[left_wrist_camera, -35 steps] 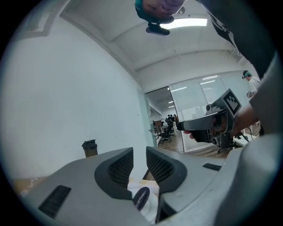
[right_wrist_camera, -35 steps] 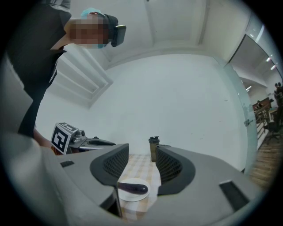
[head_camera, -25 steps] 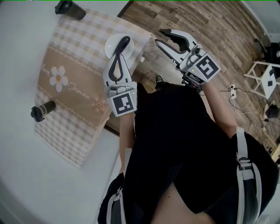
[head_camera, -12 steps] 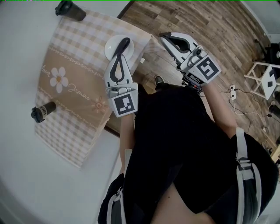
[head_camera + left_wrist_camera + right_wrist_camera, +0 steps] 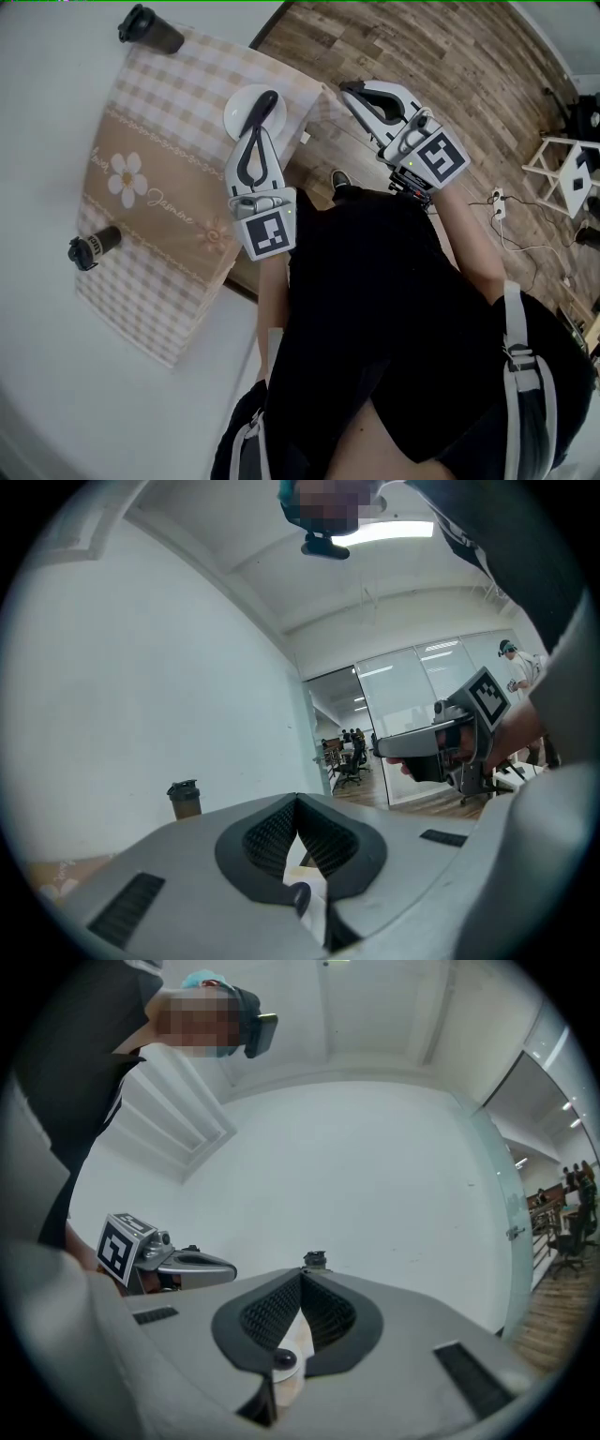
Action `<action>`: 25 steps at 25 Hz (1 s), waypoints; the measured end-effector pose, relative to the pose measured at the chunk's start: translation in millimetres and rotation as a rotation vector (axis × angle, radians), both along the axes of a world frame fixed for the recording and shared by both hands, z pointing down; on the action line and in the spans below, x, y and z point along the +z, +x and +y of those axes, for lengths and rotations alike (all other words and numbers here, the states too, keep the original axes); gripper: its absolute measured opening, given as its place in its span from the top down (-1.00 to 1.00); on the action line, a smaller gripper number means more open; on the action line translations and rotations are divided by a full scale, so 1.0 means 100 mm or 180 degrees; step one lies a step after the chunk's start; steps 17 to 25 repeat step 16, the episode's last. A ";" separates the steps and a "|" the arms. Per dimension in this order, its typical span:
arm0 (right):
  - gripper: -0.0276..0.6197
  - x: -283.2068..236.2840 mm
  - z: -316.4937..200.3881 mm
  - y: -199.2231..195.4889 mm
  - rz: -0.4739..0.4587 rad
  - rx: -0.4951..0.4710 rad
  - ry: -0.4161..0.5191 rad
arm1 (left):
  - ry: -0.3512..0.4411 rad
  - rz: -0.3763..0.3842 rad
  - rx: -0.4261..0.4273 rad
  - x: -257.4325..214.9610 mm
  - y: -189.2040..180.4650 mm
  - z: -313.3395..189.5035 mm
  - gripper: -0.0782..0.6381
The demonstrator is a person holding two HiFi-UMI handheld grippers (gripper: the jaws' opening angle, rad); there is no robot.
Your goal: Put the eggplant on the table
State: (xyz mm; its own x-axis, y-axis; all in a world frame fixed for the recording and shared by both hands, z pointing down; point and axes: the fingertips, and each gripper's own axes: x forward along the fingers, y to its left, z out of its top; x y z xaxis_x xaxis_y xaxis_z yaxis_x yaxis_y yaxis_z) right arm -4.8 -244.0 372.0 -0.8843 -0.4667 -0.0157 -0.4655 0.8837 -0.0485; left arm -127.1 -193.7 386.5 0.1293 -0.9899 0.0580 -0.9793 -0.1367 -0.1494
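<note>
The eggplant (image 5: pixel 266 100), dark and slim, lies on a small white plate (image 5: pixel 236 107) near the corner of the cloth-covered table. It shows as a dark rounded end (image 5: pixel 301 898) below the jaws in the left gripper view, and again as a dark knob (image 5: pixel 284 1358) in the right gripper view. My left gripper (image 5: pixel 255 128) is shut and empty, held level with its tips at the eggplant's near end; contact cannot be told. My right gripper (image 5: pixel 350 90) is shut on nothing, out past the table's edge over the floor.
A checked beige tablecloth (image 5: pixel 159 178) with a daisy print covers the white table (image 5: pixel 56 112). A dark lidded cup (image 5: pixel 150 25) stands at its far corner and a dark bottle (image 5: pixel 92 247) lies at the left edge. Wooden floor (image 5: pixel 450 66) is on the right, with a white stand (image 5: pixel 562 169).
My right gripper's jaws have gone from open to shut, with nothing between them. The left gripper and the eggplant have stayed where they were.
</note>
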 end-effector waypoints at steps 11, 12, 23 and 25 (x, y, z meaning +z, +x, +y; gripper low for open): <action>0.90 0.01 -0.05 0.07 0.0015 0.0032 -0.0008 | -0.0021 -0.0093 0.0052 0.00 0.05 -0.06 0.79; 0.90 0.03 -0.05 0.09 0.0034 0.0039 -0.0021 | -0.0023 -0.0091 0.0049 0.00 0.05 -0.07 0.79; 0.90 0.06 -0.06 0.11 0.0052 0.0042 -0.0022 | -0.0017 -0.0082 0.0039 0.00 0.06 -0.07 0.79; 0.90 0.06 -0.06 0.11 0.0052 0.0042 -0.0022 | -0.0017 -0.0082 0.0039 0.00 0.06 -0.07 0.79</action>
